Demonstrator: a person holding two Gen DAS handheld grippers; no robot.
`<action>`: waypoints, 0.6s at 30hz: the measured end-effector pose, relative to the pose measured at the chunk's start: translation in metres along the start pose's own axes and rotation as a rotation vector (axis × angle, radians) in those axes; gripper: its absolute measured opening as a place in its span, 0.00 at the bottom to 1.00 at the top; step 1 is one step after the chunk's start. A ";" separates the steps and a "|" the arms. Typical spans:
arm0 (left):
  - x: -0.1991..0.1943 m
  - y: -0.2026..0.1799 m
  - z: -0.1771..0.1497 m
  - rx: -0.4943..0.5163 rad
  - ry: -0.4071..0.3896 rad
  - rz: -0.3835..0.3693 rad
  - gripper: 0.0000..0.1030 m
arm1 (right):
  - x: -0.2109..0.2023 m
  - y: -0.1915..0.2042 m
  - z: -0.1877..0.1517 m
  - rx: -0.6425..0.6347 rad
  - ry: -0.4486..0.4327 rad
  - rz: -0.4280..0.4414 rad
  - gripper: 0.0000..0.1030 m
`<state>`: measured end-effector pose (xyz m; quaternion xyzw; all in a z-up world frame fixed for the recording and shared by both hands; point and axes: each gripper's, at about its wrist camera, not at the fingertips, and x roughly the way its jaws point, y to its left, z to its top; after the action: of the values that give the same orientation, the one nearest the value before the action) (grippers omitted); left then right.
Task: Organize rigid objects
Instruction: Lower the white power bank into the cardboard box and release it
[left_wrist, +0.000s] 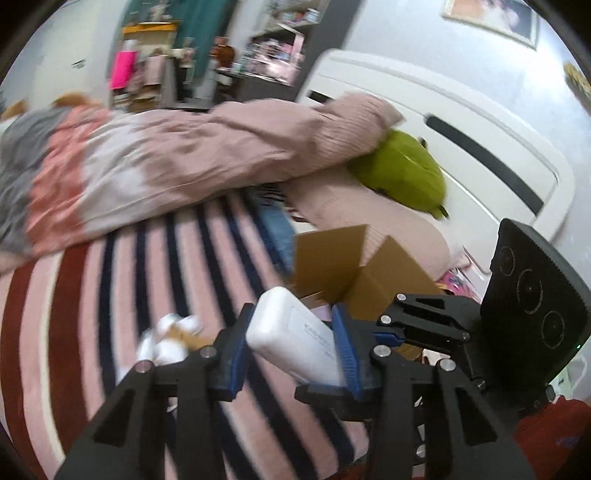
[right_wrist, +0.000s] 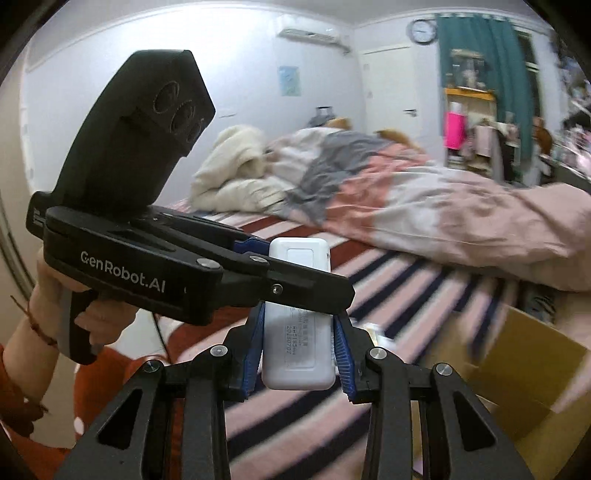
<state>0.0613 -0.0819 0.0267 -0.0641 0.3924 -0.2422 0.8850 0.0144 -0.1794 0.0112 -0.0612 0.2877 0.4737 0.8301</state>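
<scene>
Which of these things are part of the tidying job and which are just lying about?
Job: white power bank, held by both the left gripper and the right gripper; cardboard box.
Lying about: duvet, green plush, striped sheet, wall clock.

White box (right_wrist: 297, 347) between both tongs

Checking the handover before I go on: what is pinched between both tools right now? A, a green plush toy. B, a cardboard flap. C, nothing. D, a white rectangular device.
D: the white rectangular device sits clamped between the right tool pads, and the left tool grips it too.
</scene>
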 end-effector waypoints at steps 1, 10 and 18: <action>0.010 -0.010 0.006 0.016 0.013 -0.010 0.37 | -0.008 -0.010 -0.002 0.018 0.000 -0.020 0.30; 0.112 -0.071 0.038 0.112 0.212 -0.094 0.37 | -0.051 -0.100 -0.029 0.186 0.165 -0.186 0.30; 0.132 -0.073 0.032 0.153 0.276 -0.059 0.58 | -0.041 -0.117 -0.049 0.165 0.363 -0.244 0.30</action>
<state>0.1331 -0.2112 -0.0174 0.0259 0.4887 -0.3039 0.8174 0.0743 -0.2917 -0.0274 -0.1117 0.4604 0.3258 0.8182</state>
